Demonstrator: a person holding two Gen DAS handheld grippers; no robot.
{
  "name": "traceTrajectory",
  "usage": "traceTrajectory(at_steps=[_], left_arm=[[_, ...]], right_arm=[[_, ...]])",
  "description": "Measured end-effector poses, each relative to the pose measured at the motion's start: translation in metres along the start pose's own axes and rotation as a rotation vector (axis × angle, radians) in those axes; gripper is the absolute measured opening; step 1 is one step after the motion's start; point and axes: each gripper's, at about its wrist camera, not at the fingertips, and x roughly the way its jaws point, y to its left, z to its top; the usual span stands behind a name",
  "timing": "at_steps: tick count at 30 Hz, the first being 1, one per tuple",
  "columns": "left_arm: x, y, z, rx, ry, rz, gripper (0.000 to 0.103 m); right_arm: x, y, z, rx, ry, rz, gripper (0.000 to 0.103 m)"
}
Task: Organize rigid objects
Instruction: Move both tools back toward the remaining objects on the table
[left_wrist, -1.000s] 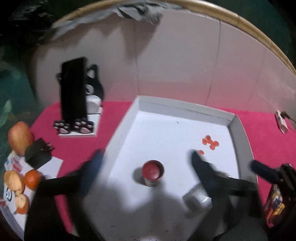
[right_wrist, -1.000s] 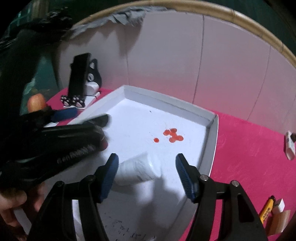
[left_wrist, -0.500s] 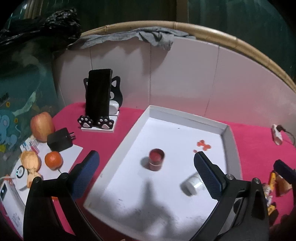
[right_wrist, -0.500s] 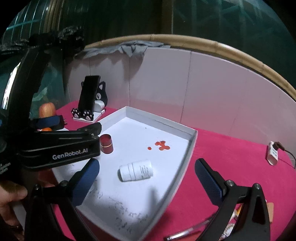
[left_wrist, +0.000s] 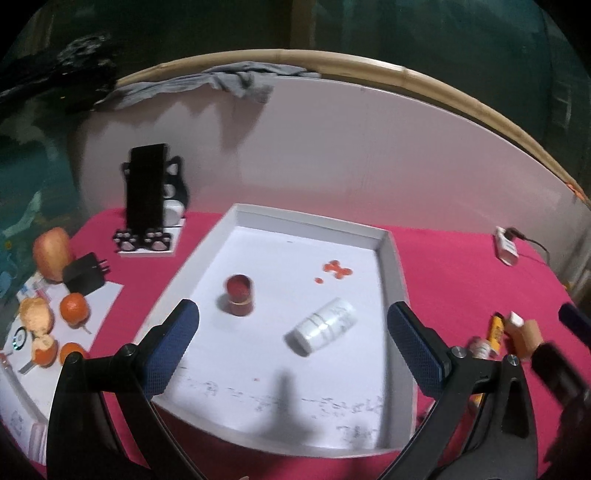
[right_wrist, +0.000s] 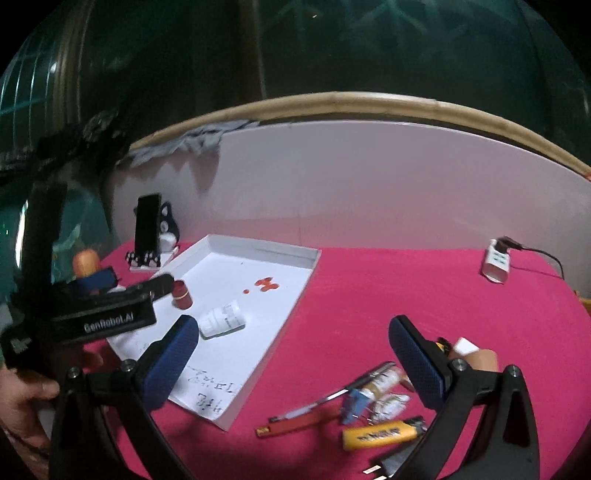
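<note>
- A bright pink cloth-covered table (right_wrist: 388, 295) filled the lower part of both views
- A curved white panel wall (left_wrist: 351, 155) stood along its far edge, split by thin vertical seams
- A pale bamboo-like rail (right_wrist: 369, 101) ran along the top of that wall
- A crumpled grey cloth (left_wrist: 236, 79) hung over the rail at the left
- Beyond the rail the room was dark, with dim teal glass-like panes (right_wrist: 33, 92) at the upper left
- Light fell from the near side, throwing shadows away onto the wall
</note>
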Motion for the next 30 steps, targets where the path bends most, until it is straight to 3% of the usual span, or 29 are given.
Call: traceTrajectory(at_steps=[11, 17, 30], left_arm=[[-0.014, -0.059, -0.017, 0.176, 0.002, -0.237, 0.103], [-0.011, -0.11, -0.037, 0.327, 0.085, -0.397, 0.103], [-0.019, -0.184, -0.092, 0.495, 0.248, -0.69, 0.102]], right_arm=[[-0.055, -0.075, -0.007, 0.166, -0.126, -0.119, 0.103], [-0.069, -0.114, -0.015, 0.247, -0.148, -0.187, 0.103], [-0.088, -0.175, -0.041, 0.379, -0.151, -0.264, 0.103]])
